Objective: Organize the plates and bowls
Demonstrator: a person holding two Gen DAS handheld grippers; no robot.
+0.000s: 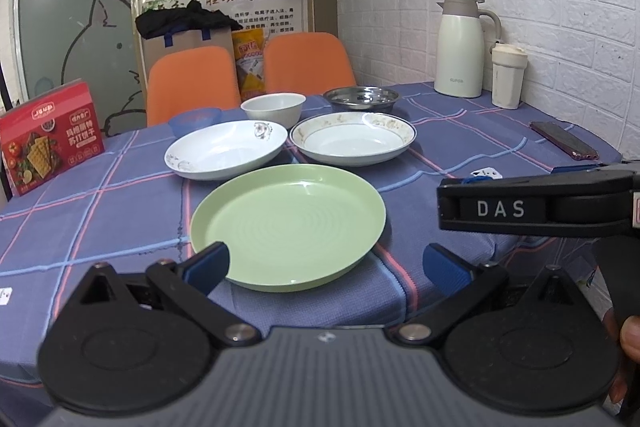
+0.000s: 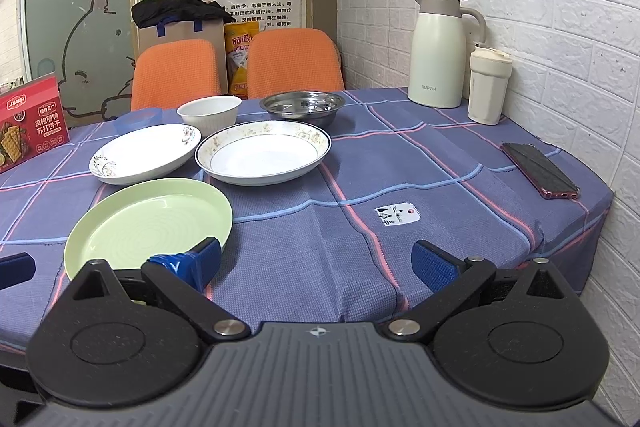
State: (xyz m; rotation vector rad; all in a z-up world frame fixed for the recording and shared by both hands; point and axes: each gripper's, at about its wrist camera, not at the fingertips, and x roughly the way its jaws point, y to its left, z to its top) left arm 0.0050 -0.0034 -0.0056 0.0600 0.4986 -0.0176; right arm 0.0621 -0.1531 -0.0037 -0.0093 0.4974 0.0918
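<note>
- Left gripper [image 1: 326, 265]: spread wide, empty, low over the near rim of the green plate [image 1: 288, 231].
- Right gripper [image 2: 316, 263]: spread too, empty, above bare tablecloth [image 2: 400, 167]; green plate at its 10 o'clock.
- From the green plate: floral white dish [image 1: 226, 149] at 11 o'clock, gold-rimmed dish [image 1: 354, 139] at 1 o'clock.
- Further at 12 o'clock: white bowl [image 1: 274, 107], blue bowl [image 1: 195, 119], steel bowl [image 1: 362, 98].

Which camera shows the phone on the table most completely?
The right wrist view: the whole phone lies unobstructed near the table's right edge. In the left wrist view the phone is smaller, foreshortened and off toward the side.
</note>
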